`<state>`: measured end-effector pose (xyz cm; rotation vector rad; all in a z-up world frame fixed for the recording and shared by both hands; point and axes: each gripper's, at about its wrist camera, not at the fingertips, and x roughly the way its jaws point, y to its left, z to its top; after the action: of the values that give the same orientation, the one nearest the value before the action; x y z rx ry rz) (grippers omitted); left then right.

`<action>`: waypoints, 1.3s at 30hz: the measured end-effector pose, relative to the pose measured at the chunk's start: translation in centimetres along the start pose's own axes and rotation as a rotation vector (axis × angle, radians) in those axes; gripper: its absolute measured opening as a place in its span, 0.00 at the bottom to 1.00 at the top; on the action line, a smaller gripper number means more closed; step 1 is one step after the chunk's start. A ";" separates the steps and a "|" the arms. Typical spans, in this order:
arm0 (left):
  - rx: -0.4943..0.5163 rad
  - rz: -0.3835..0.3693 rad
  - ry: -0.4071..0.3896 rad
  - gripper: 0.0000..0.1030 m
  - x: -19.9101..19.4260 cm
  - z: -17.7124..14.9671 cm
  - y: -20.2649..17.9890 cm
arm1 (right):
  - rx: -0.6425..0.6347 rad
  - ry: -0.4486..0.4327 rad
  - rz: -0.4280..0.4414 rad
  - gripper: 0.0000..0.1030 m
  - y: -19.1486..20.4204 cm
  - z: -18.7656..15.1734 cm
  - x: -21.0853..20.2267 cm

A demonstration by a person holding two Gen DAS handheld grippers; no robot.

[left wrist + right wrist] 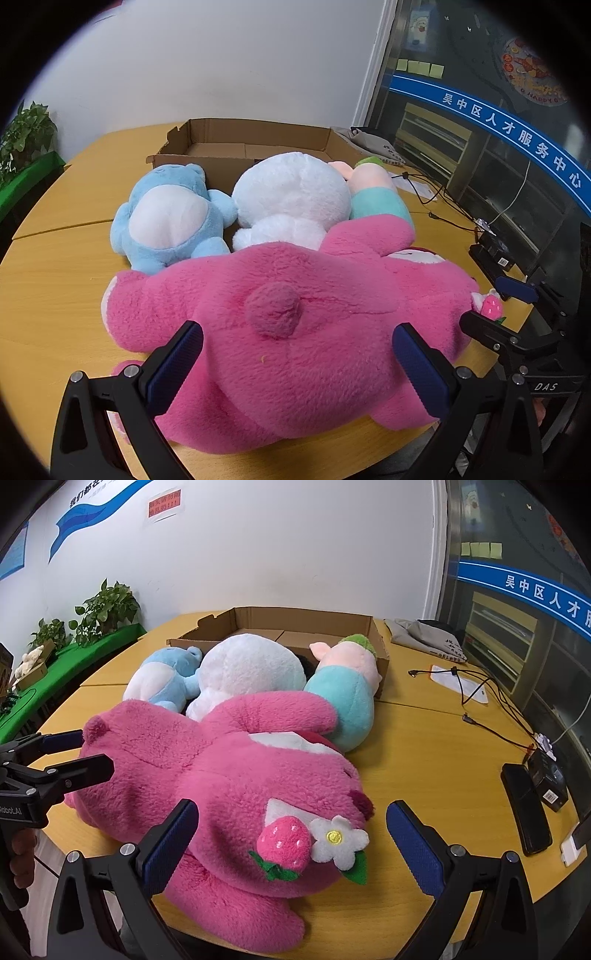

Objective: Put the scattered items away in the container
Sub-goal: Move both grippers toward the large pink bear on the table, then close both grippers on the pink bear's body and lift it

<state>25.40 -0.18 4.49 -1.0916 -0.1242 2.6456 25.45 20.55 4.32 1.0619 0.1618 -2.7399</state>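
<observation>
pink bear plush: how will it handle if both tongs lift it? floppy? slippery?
Probably floppy: the pink bear lies sprawled with one arm draped toward the teal plush, so limbs would likely sag. Likely light for its bulk, being stuffed fleece. Slip seems unlikely; the left tongs and right tongs are open around it, and their textured pads should bite into pile.

The left gripper [297, 363] stands wide open around the back of a pink plush bear [288, 332] lying on the table [55, 295], with blue [170, 218] and white [291, 195] plush toys beyond it against the cardboard box [207, 140] toward the far edge.
</observation>
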 end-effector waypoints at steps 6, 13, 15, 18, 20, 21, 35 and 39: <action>-0.019 -0.029 -0.002 0.99 -0.2 0.2 0.5 | 0.014 0.006 0.020 1.00 -0.1 0.0 0.1; -0.058 -0.089 0.035 0.99 0.4 0.6 2.1 | 0.027 0.009 0.064 1.00 -0.7 0.3 0.4; -0.067 -0.103 0.047 0.99 0.8 0.8 2.5 | 0.046 0.015 0.071 1.00 -1.5 0.4 0.8; -0.066 -0.127 0.076 0.99 2.1 0.9 3.3 | 0.084 0.027 0.065 1.00 -3.4 0.3 1.8; -0.091 -0.173 0.106 1.00 3.2 0.9 4.0 | 0.115 0.073 0.116 1.00 -4.8 0.0 3.5; -0.098 -0.194 0.118 1.00 3.7 0.8 4.4 | 0.125 0.101 0.152 1.00 -5.2 -0.3 4.3; -0.109 -0.251 0.134 0.53 2.8 0.5 4.8 | 0.224 0.103 0.429 0.76 -5.4 -1.5 6.9; -0.102 -0.243 0.111 0.48 0.6 1.3 4.0 | 0.198 0.069 0.435 0.68 -4.8 -0.1 4.5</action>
<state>23.23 -3.77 4.26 -1.1724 -0.3498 2.3810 21.20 24.57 1.40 1.0893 -0.3030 -2.3619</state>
